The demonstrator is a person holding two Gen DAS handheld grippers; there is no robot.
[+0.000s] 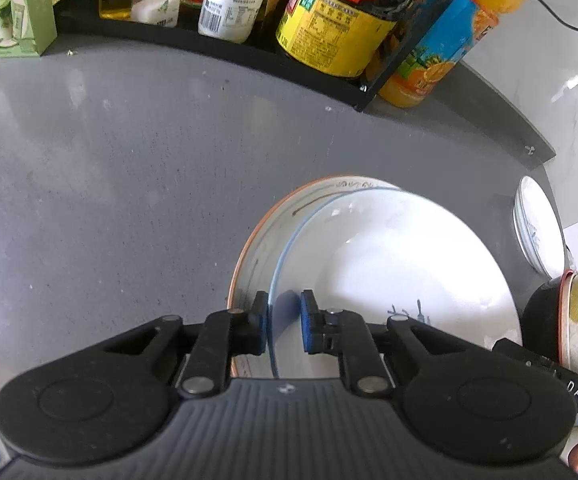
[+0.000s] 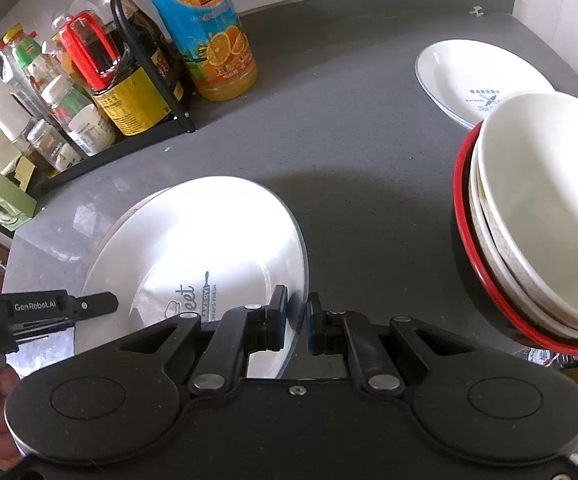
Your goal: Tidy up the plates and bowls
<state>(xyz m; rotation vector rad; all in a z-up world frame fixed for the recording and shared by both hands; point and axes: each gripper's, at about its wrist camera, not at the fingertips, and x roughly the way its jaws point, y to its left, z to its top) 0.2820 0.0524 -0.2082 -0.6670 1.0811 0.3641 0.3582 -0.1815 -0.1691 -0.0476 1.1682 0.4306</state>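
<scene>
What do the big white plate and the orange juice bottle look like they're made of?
White plate: probably glazed ceramic, judging by its bright glare, thin blue rim line and printed lettering. Orange juice bottle: likely clear plastic, since the juice shows through around a printed wrap label.

Dark grey speckled stone counter (image 2: 349,128), matte, with faint pale smudges. Directly on it: black metal wire rack (image 2: 157,92) along the back edge; orange juice bottle with blue-and-orange label (image 2: 209,44) just beside the rack's end; green cardboard box (image 1: 13,8) at the rack's other end; white shallow plate with dark "BAKERY" print (image 2: 473,80) near the far corner; orange-rimmed white plate (image 1: 261,240) nearer the front.
</scene>
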